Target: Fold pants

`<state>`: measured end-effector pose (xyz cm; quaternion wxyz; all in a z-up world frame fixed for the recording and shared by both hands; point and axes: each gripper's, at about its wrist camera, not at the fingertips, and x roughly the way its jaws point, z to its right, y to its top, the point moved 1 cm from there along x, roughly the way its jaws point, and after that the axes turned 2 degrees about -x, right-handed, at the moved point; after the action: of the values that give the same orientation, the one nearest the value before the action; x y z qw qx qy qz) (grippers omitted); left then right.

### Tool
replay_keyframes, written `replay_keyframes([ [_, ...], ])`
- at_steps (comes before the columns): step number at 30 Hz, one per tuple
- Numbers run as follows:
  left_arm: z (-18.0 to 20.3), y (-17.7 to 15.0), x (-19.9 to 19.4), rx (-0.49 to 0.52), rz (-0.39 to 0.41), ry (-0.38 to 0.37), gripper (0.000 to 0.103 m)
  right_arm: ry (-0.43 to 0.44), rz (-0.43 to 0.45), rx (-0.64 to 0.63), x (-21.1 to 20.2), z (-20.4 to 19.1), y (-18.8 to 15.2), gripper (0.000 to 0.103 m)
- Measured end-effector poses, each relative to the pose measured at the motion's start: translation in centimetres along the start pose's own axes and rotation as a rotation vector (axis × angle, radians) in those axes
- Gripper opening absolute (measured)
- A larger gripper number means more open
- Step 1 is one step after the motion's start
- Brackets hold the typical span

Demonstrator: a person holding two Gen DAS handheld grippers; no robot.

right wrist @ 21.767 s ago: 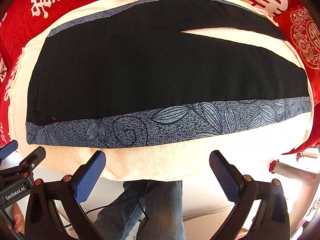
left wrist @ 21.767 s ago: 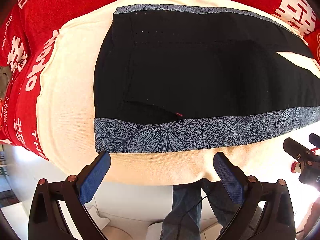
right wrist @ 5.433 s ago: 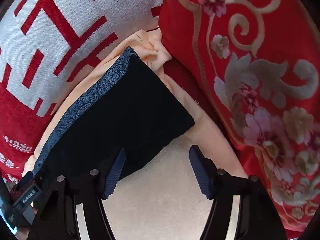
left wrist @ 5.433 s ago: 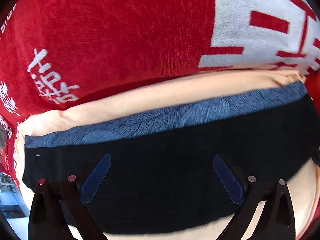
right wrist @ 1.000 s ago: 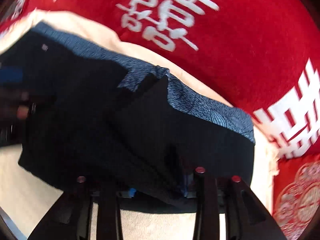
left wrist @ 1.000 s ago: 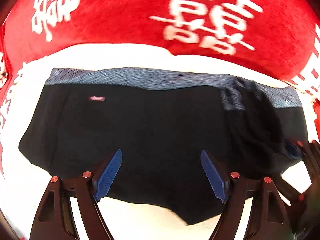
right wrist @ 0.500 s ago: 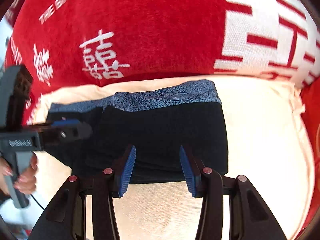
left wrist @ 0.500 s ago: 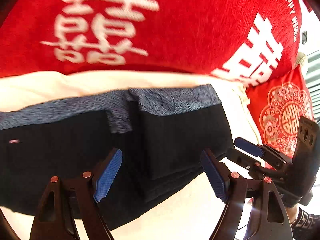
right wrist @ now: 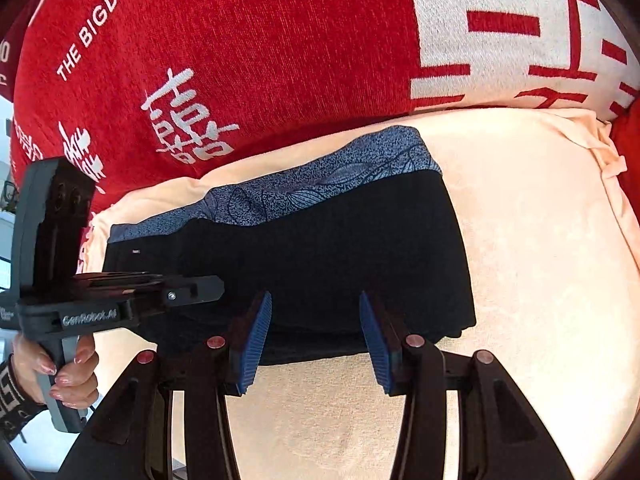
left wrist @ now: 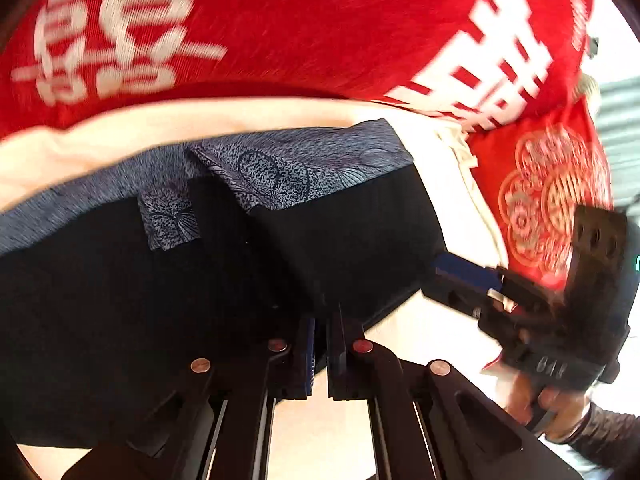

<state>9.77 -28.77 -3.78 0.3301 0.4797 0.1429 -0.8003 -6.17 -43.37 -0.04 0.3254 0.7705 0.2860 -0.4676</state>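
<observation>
The black pants with a blue leaf-print side band lie folded over on a cream towel. In the left wrist view the pants show stacked layers with the band on top. My left gripper is shut on the near edge of the pants; it also shows in the right wrist view. My right gripper is open and empty just above the near edge of the fold; it also shows in the left wrist view.
A red blanket with white characters covers the sofa back behind the towel. A red embroidered cushion stands at the right end. The towel's bare part lies to the right of the fold.
My left gripper has closed on the near edge of the pants. My right gripper has stayed open and drawn slightly closer to the fold.
</observation>
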Motion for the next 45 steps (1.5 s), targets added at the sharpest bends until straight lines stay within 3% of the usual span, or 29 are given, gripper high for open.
replay_keyframes([
  [5,-1.1,-2.4,-0.2,0.001,0.009,0.085,0.004,0.035,-0.029,-0.037,0.3,-1.0,0.4,0.050],
  [10,-2.6,-3.2,1.2,-0.063,0.023,0.109,0.004,0.091,-0.174,-0.010,7.2,-2.5,-0.7,0.050],
  [13,-2.5,-4.0,0.5,-0.107,0.071,0.138,0.004,0.097,-0.143,-0.010,7.2,-3.3,-0.9,0.052],
  [15,-2.2,-4.5,-0.3,-0.118,0.099,0.197,0.026,0.126,-0.155,-0.017,6.7,-3.4,-1.0,0.052],
  [16,-2.1,-4.6,-0.7,-0.126,0.111,0.235,0.054,0.141,-0.161,-0.016,6.3,-3.2,-0.9,0.052],
  [17,-2.0,-4.9,-1.3,-0.135,0.138,0.264,0.067,0.147,-0.160,-0.015,5.8,-3.0,-0.7,0.052],
  [22,-2.8,-6.3,-2.7,-0.192,0.140,0.349,0.067,0.025,-0.069,-0.062,2.0,-1.2,1.0,0.052],
  [26,-3.6,-8.4,-3.7,-0.269,0.128,0.421,0.067,-0.006,-0.111,-0.112,2.6,-1.0,1.4,0.052],
  [32,-4.6,-12.2,-4.7,-0.429,0.108,0.518,0.067,0.021,-0.202,-0.238,8.0,-6.0,0.5,0.052],
  [35,-4.9,-14.0,-5.0,-0.516,0.106,0.569,0.067,-0.046,-0.221,-0.405,9.3,-10.0,-0.7,0.052],
  [38,-5.0,-15.5,-5.2,-0.572,0.102,0.594,0.067,0.178,-0.284,-0.388,8.1,-10.6,-1.6,0.053],
  [41,-5.0,-16.4,-5.2,-0.602,0.100,0.582,0.067,0.188,-0.313,-0.394,6.8,-9.5,-3.2,0.058],
  [45,-5.5,-17.2,-5.0,-0.603,0.095,0.561,0.068,0.146,-0.340,-0.296,5.1,-6.3,-4.9,0.059],
])
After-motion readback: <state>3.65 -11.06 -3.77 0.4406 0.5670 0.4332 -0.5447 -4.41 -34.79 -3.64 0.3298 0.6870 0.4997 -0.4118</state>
